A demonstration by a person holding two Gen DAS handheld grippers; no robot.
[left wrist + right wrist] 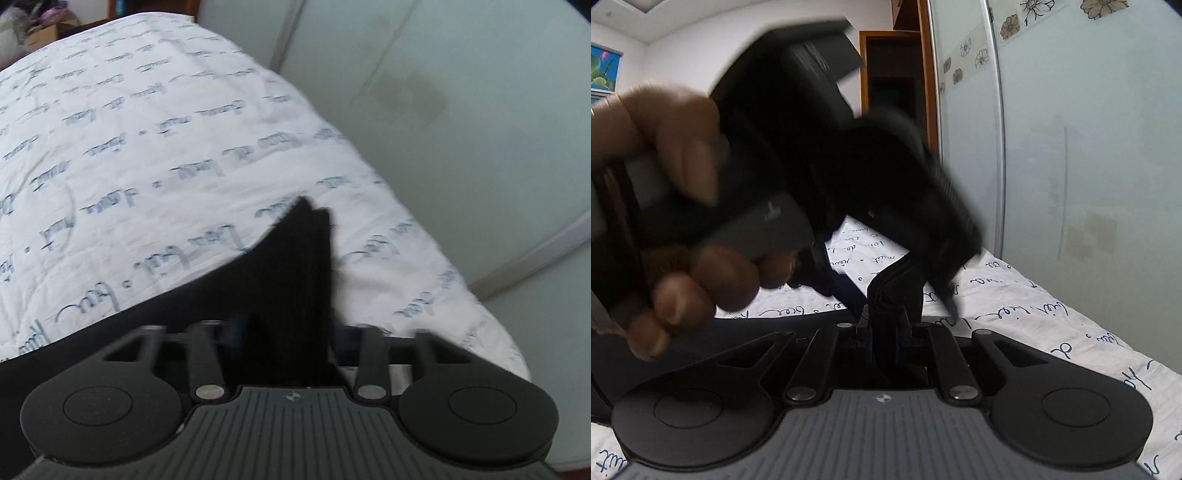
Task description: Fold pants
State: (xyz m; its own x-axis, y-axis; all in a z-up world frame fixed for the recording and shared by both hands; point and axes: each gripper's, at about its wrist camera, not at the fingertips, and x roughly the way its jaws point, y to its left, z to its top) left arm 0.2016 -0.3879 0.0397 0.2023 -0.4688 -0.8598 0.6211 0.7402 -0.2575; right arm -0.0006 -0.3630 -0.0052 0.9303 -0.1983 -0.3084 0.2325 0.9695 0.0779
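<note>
- Two tools grip the black pants (295, 266): left tool (291, 332) and right tool (886, 332), each closed on bunched cloth.
- Pants trail left over the near bed (147, 129); tools nearly touching.

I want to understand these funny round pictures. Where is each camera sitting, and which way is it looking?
Left wrist: sits on the left gripper, looking forward over black pants pinched in it, across the white bedspread to a pale wardrobe door.
Right wrist: sits on the right gripper, also clamping pants, facing the person's hand holding the other gripper.
Both show pants, bedspread and wardrobe.
</note>
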